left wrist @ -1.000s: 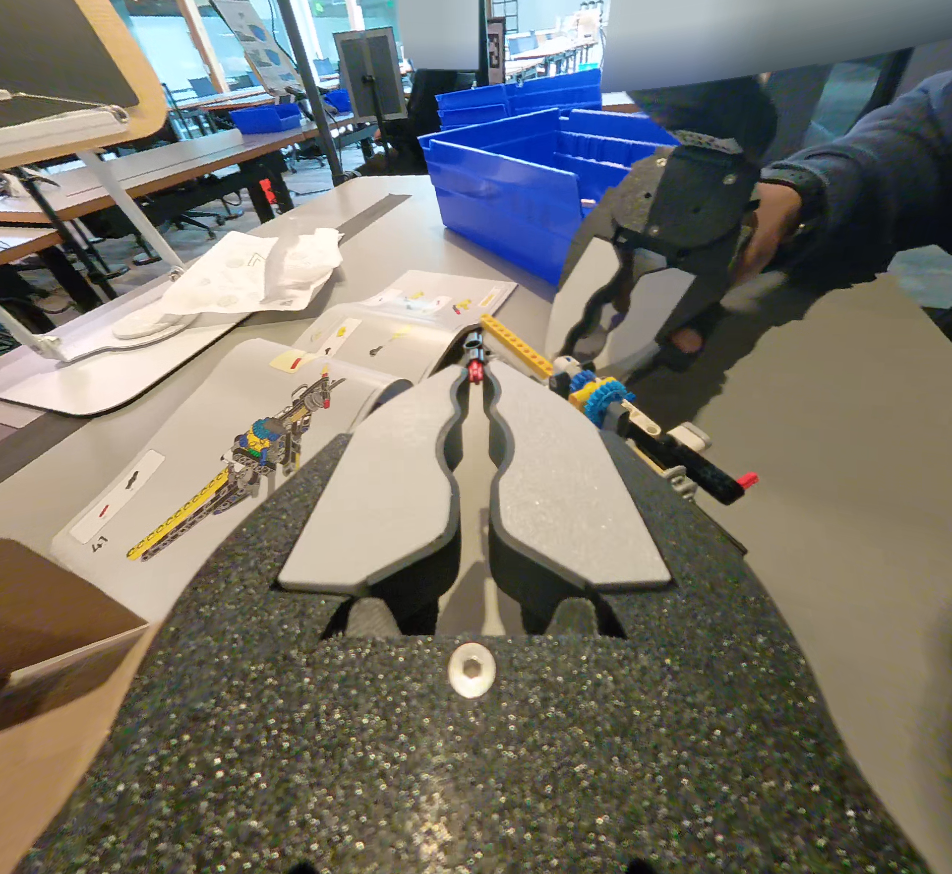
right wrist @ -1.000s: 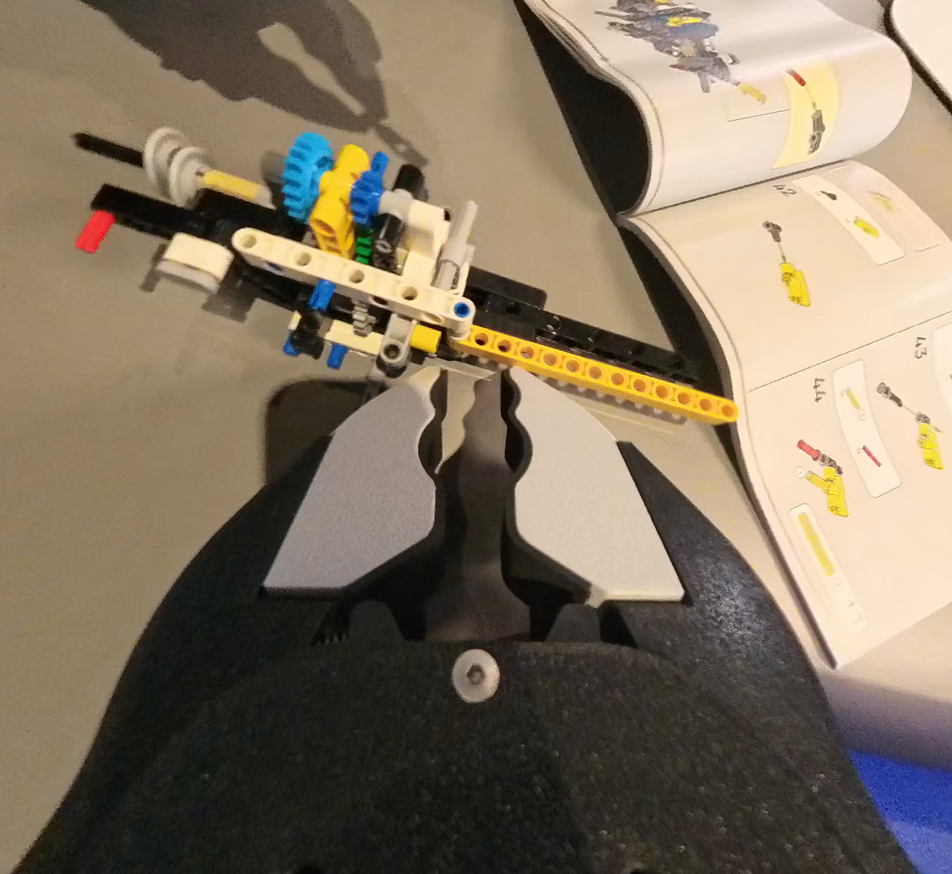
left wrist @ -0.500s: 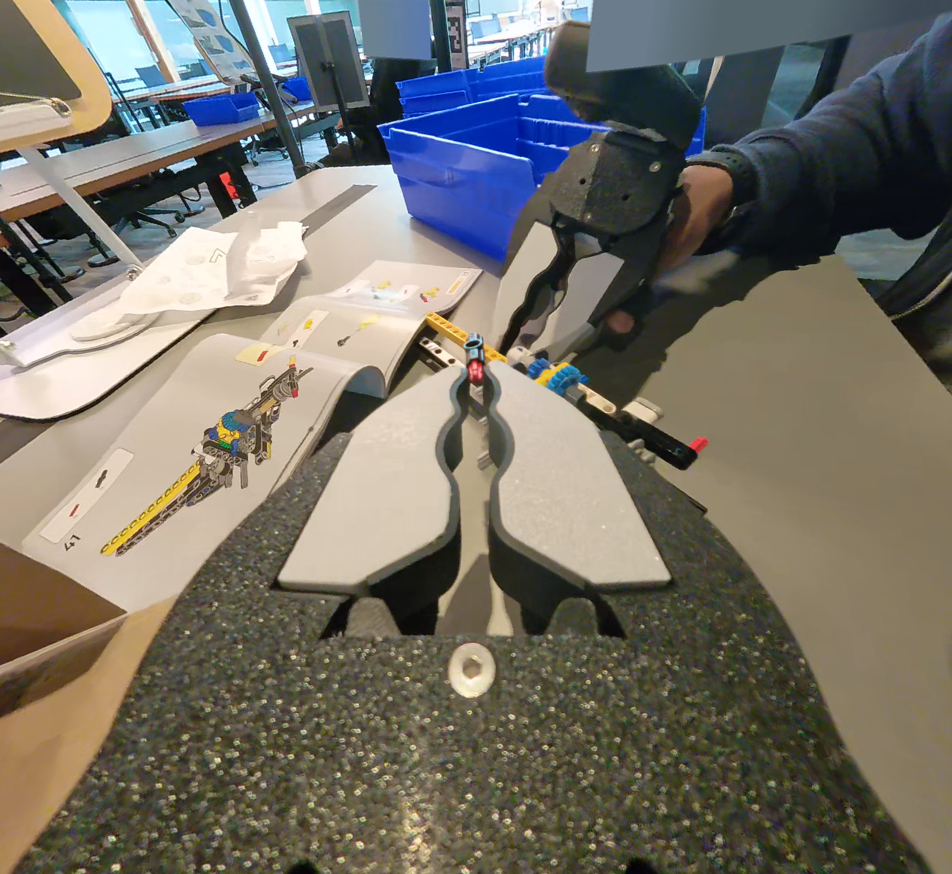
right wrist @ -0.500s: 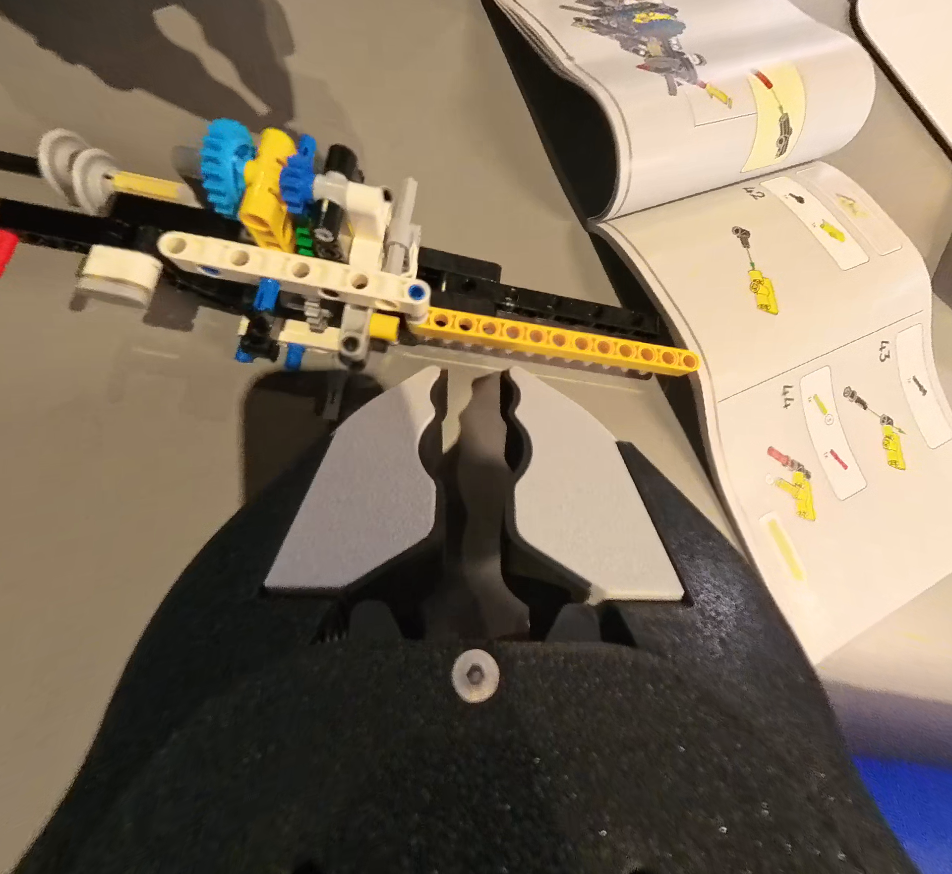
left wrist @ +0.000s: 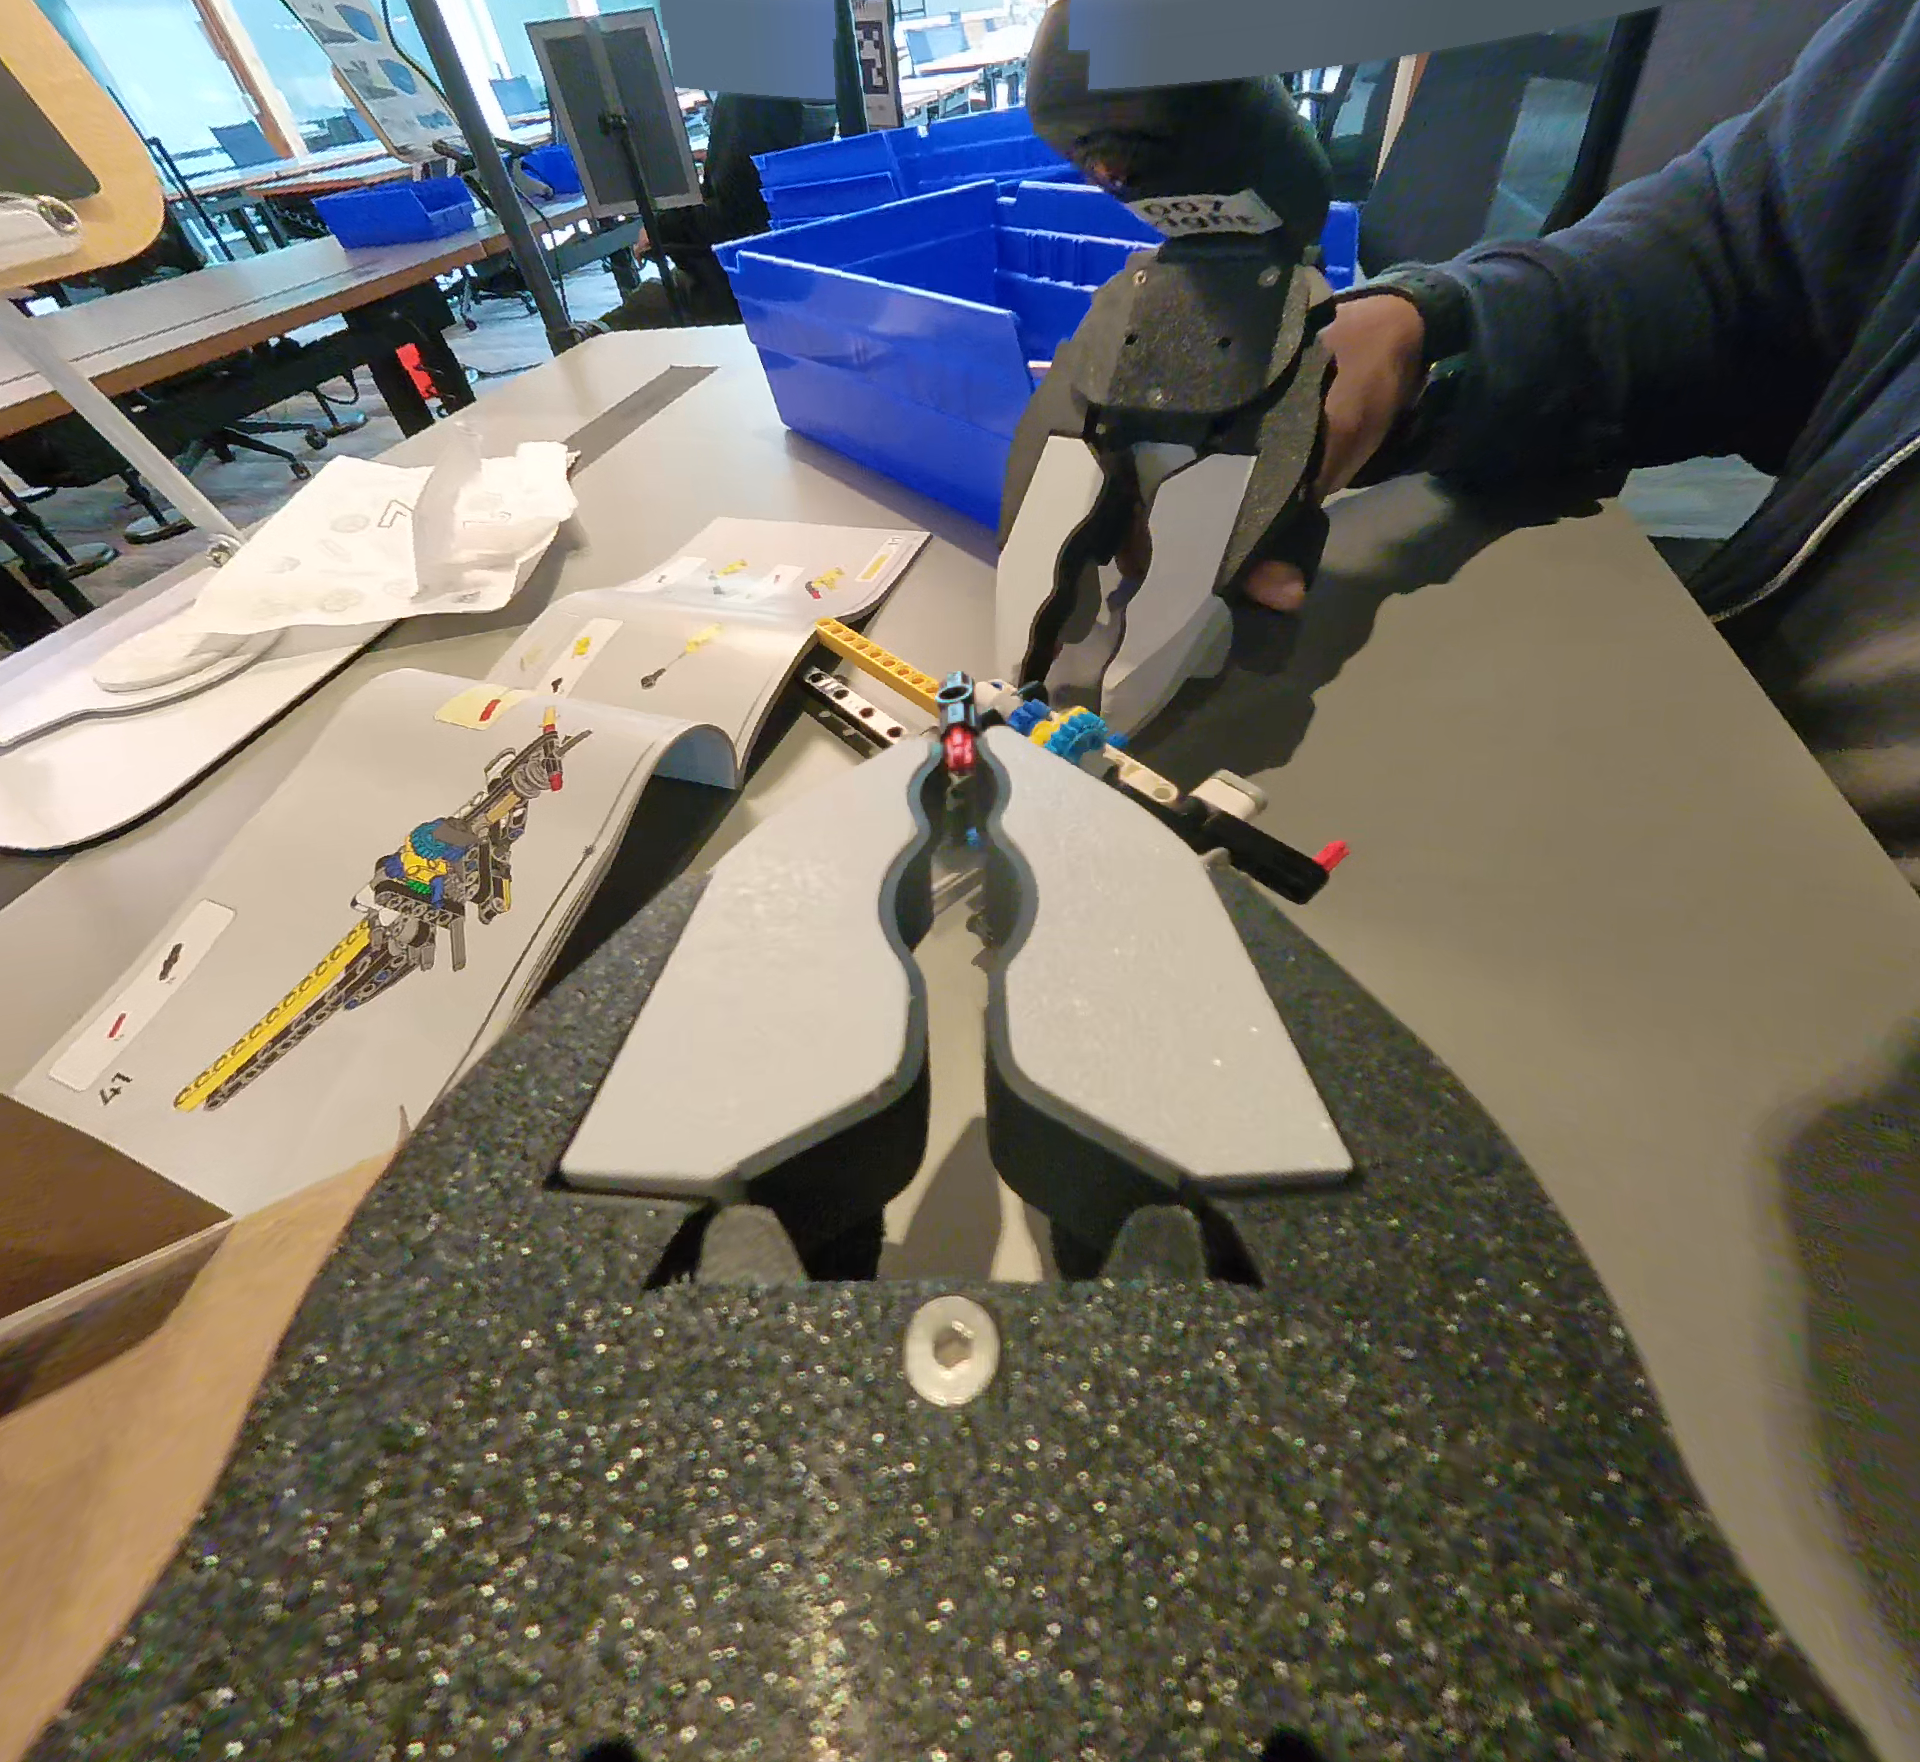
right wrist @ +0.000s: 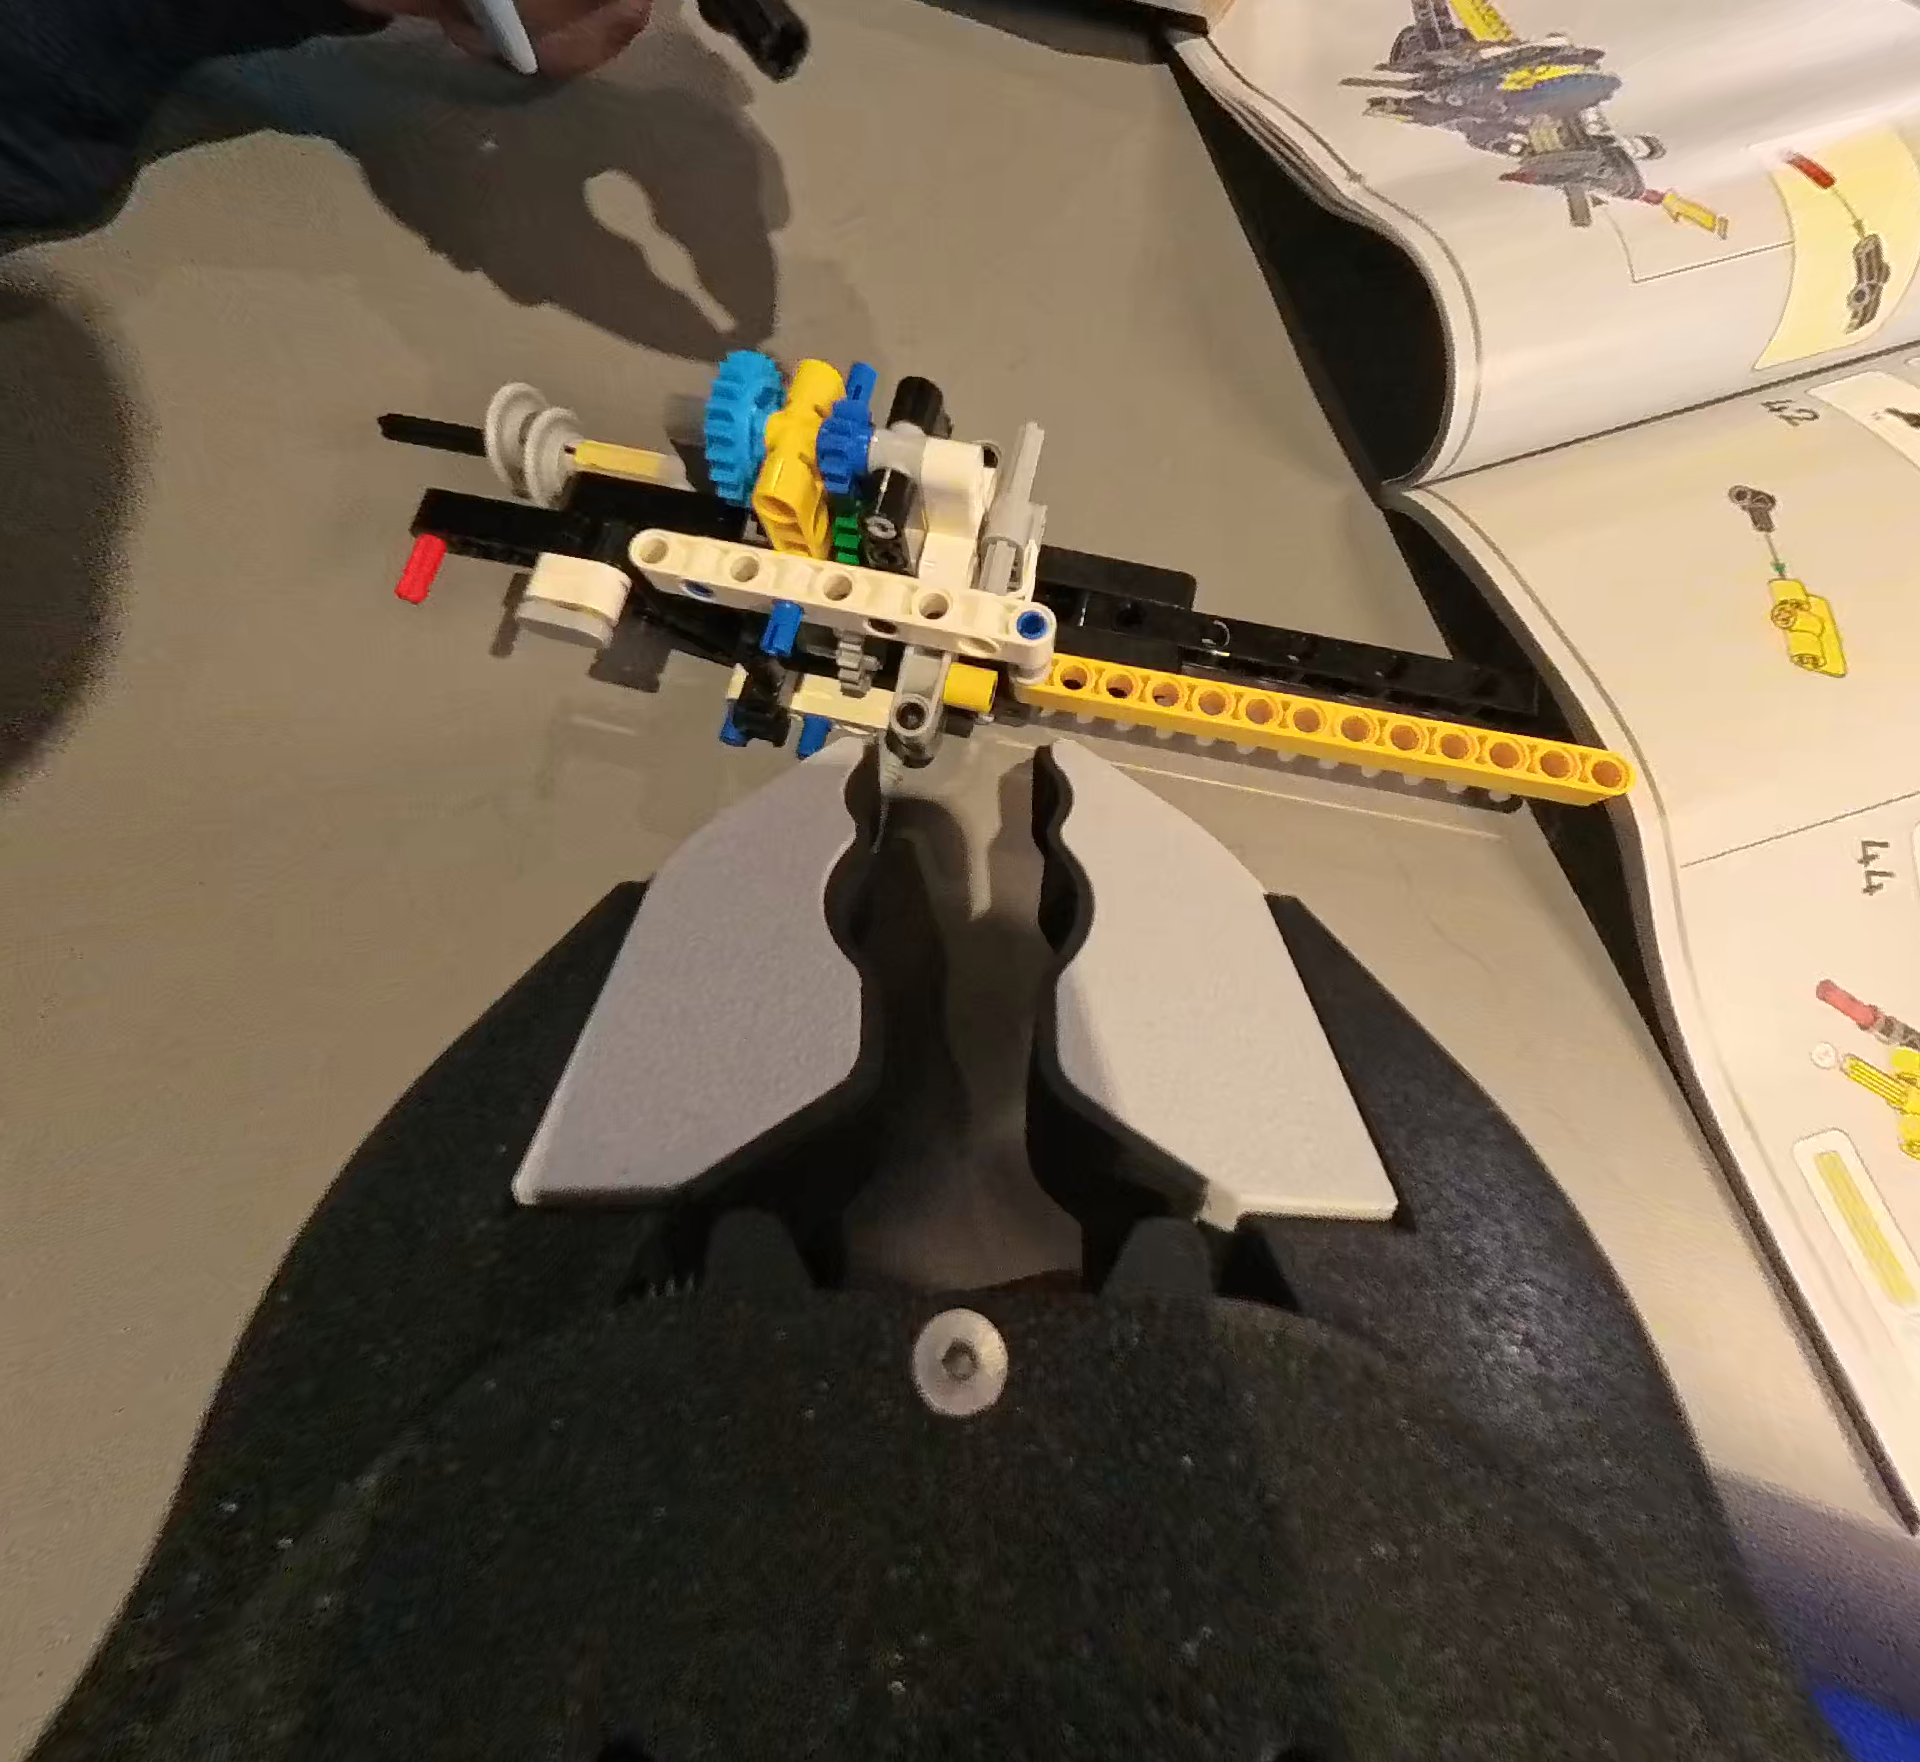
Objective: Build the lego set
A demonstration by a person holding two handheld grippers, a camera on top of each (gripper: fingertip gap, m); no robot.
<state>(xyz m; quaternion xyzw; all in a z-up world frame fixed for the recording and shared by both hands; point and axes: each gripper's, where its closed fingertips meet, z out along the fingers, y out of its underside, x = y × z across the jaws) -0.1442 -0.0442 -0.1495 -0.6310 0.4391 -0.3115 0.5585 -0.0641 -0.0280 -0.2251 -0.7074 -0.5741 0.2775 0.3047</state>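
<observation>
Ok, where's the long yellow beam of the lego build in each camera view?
Left wrist view: yellow beam, centre, just above the left gripper, running toward the instruction booklet.
Right wrist view: yellow beam, right of centre, ahead of the right gripper.
Shared landmark: the booklet.

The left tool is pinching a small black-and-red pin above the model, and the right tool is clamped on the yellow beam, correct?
Not quite. The right tool isn't clamped on the yellow beam; the right wrist view shows its tips just short of the model, holding nothing. The left tool does pinch the black-and-red pin.
</observation>
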